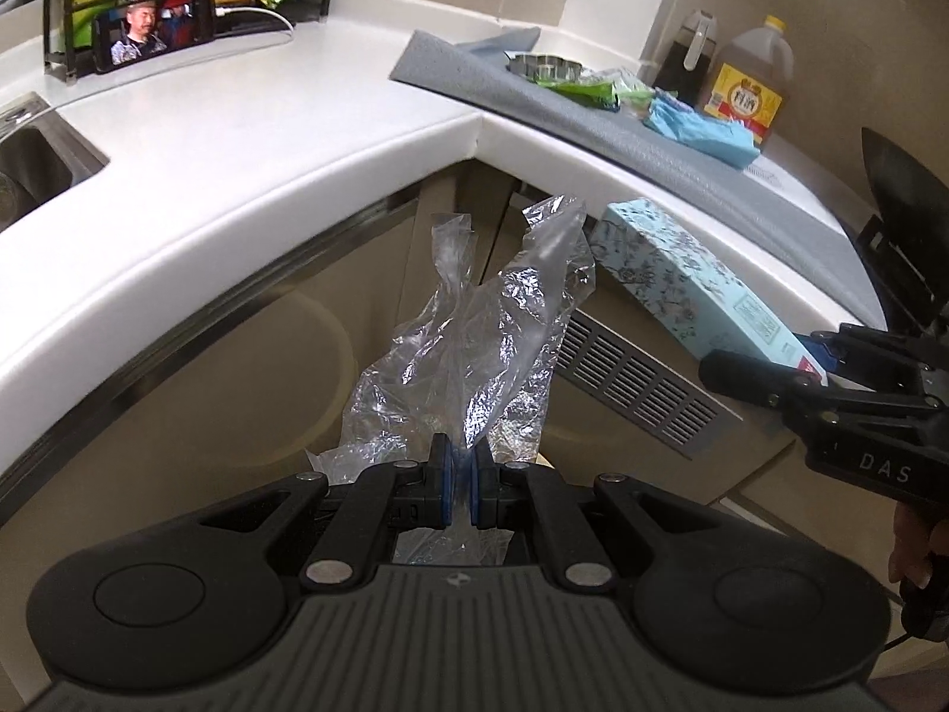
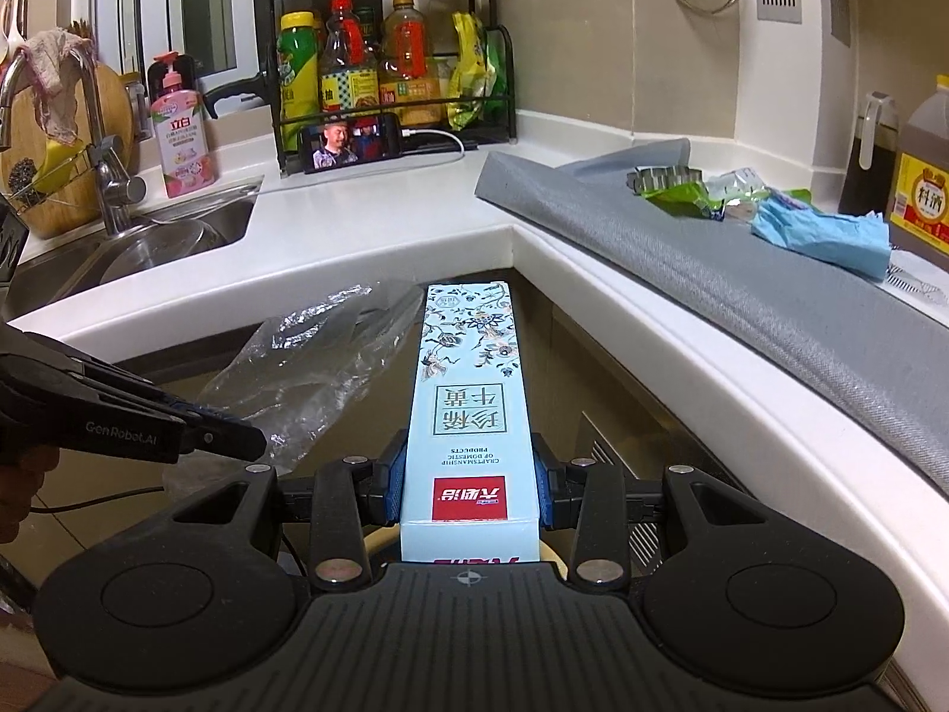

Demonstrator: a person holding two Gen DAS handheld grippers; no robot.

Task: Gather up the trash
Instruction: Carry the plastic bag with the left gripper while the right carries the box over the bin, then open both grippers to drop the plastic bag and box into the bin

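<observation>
- Left wrist view: the left tool [image 1: 464, 483] has its pads pinched nearly together on a clear bag [image 1: 474, 350], which stands crumpled straight ahead of the fingers, below the table [image 1: 249, 166] edge.
- Right of that tool, the right tool [image 1: 765, 382] reaches in from the side holding a pale blue box [image 1: 682, 291]; box and bag are close, whether touching I cannot tell.
- Right wrist view: the right tool [image 2: 471, 489] is set at a middling width, both pads pressed on the box's [image 2: 468, 409] sides; the box runs forward from the fingers toward the table's [image 2: 379, 207] inner corner.
- The bag [image 2: 308, 368] lies just left of the box, gripped by the left tool [image 2: 237, 439].
- Ahead and to the right, a grey mat [image 2: 682, 273] on the table carries wrappers [image 2: 688, 196], a blue paper wad [image 2: 830, 237] and a metal cutter [image 2: 658, 178], partly hidden.
- Ahead and to the left, the sink [image 2: 148, 243] holds a steel bowl [image 2: 160, 240]; its other contents are unclear.
- A rack [image 2: 391, 89] far ahead holds bottles, with a phone [image 2: 350, 142] leaning at its foot.
- A hand [image 1: 916, 558] is cut off at the right edge of the left view.
</observation>
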